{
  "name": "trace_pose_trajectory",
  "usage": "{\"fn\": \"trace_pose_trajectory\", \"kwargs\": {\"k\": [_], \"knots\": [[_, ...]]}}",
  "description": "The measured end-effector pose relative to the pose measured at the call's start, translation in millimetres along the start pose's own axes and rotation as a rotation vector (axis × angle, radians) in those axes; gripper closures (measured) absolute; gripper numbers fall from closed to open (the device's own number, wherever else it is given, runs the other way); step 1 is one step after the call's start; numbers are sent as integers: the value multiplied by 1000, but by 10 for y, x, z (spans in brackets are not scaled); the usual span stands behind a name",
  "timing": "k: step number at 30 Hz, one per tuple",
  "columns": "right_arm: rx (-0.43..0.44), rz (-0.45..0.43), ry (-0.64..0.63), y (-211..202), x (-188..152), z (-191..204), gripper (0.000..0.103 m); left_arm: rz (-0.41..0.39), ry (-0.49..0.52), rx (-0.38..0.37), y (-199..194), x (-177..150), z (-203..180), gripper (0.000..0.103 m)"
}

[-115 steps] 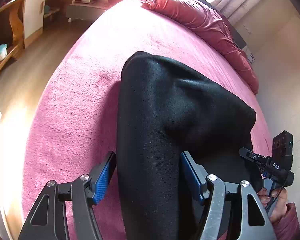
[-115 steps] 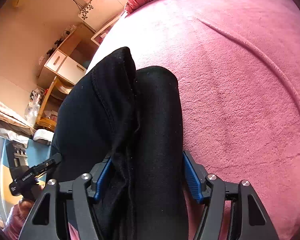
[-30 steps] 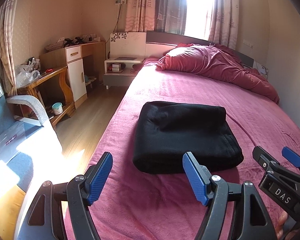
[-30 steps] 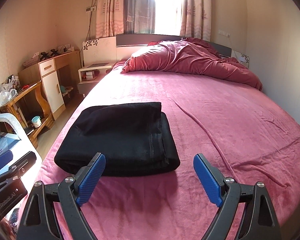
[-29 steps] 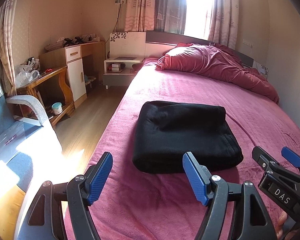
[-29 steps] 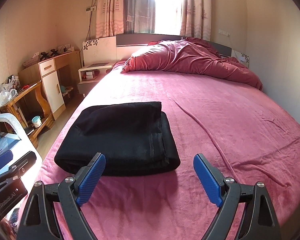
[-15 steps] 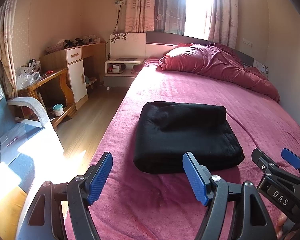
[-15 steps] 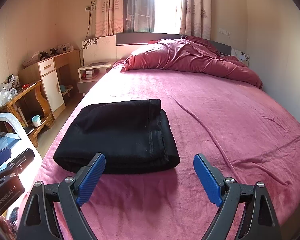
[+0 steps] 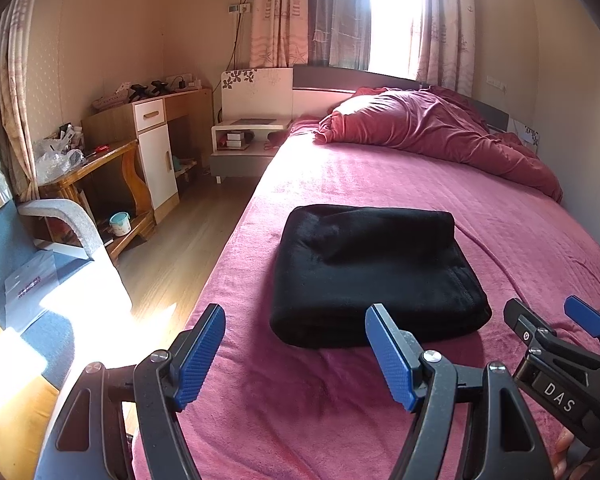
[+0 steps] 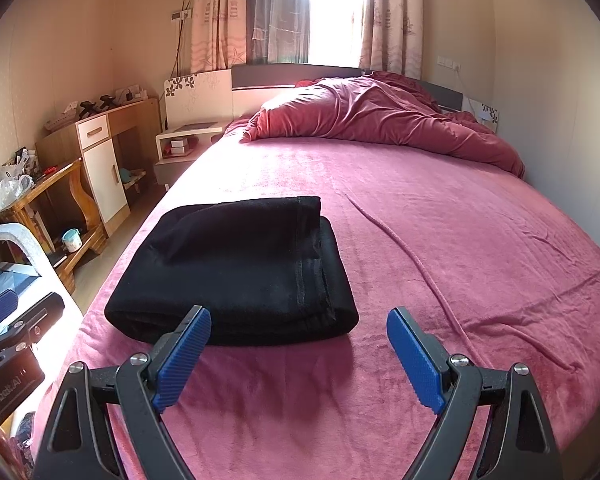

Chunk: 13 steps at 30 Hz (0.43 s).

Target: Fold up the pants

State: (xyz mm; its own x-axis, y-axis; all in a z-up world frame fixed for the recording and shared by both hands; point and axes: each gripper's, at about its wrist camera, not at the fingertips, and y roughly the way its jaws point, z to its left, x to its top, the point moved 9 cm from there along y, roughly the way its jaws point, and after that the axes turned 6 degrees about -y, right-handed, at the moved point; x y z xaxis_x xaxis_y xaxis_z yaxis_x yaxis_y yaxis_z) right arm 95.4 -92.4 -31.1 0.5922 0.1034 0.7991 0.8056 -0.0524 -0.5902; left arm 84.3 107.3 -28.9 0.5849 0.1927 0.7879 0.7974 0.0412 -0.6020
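The black pants [image 9: 376,272] lie folded in a thick rectangular stack on the pink bed [image 9: 520,232], near its left edge; they also show in the right wrist view [image 10: 240,268]. My left gripper [image 9: 296,352] is open and empty, held back from the stack's near edge. My right gripper [image 10: 300,352] is open and empty, also short of the stack. The right gripper's tips [image 9: 556,328] show at the right of the left wrist view. Part of the left gripper [image 10: 8,320] shows at the left edge of the right wrist view.
A crumpled red duvet [image 9: 432,132] lies at the head of the bed. A white nightstand [image 9: 248,144], a wooden desk with a white cabinet [image 9: 148,148] and a grey chair [image 9: 68,220] stand along the left. Wooden floor [image 9: 180,248] runs beside the bed.
Both grippers, which were down close over the pants 3.8 s ago, are now pulled back and raised, open and empty. Over the last second the views shift only slightly.
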Motion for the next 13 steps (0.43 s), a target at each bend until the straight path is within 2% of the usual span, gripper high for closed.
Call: {"fn": "trace_pose_trajectory", "kwargs": {"k": [6, 8, 13], "knots": [[-1, 7, 3, 13, -32, -5, 13, -15, 7, -5, -13, 11, 6, 29], [-3, 11, 4, 20, -39, -9, 13, -35, 11, -3, -37, 29, 11, 37], [-5, 24, 10, 56, -85, -52, 13, -47, 8, -20, -61, 59, -7, 40]]}}
